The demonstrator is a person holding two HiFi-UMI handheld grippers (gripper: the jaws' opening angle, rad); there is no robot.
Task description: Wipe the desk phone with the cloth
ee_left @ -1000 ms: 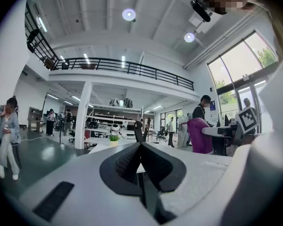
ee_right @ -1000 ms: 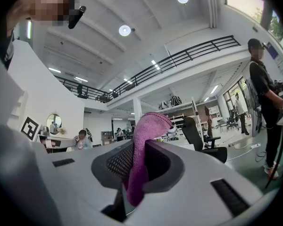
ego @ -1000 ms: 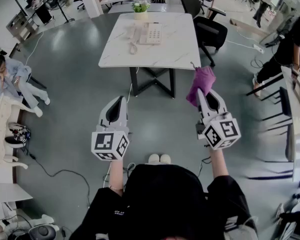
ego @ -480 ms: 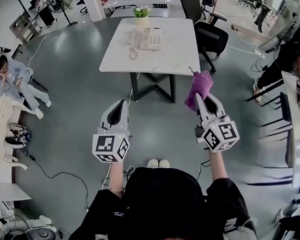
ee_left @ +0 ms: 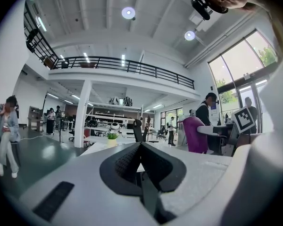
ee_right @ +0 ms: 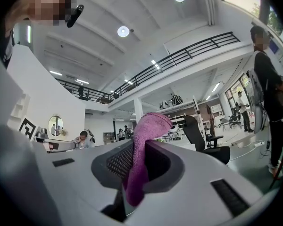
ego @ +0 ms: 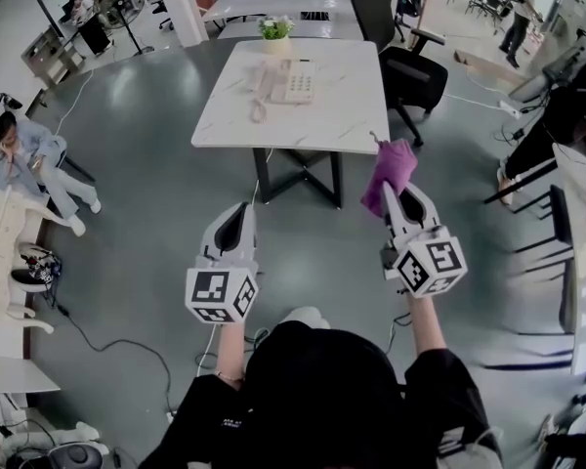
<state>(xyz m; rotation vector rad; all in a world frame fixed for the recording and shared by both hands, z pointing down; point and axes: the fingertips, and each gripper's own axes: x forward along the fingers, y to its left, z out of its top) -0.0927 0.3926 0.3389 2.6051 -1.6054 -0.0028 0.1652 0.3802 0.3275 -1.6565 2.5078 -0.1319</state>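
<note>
Our right gripper (ee_right: 134, 158) pinches the cloth (ego: 391, 168), its length running out past the tips. Our left gripper (ee_left: 140, 149) has its jaws pressed together.

Bright, even indoor light falls from round ceiling lamps (ee_left: 129, 12) and from daylight through tall windows (ee_left: 240, 62). The polished floor (ego: 127, 135) carries soft glare, and shadows under the table (ego: 225, 115) are faint. All views bow at the edges, and the gripper views vignette to black. The cloth (ee_right: 148, 126) weave is sharp.
</note>
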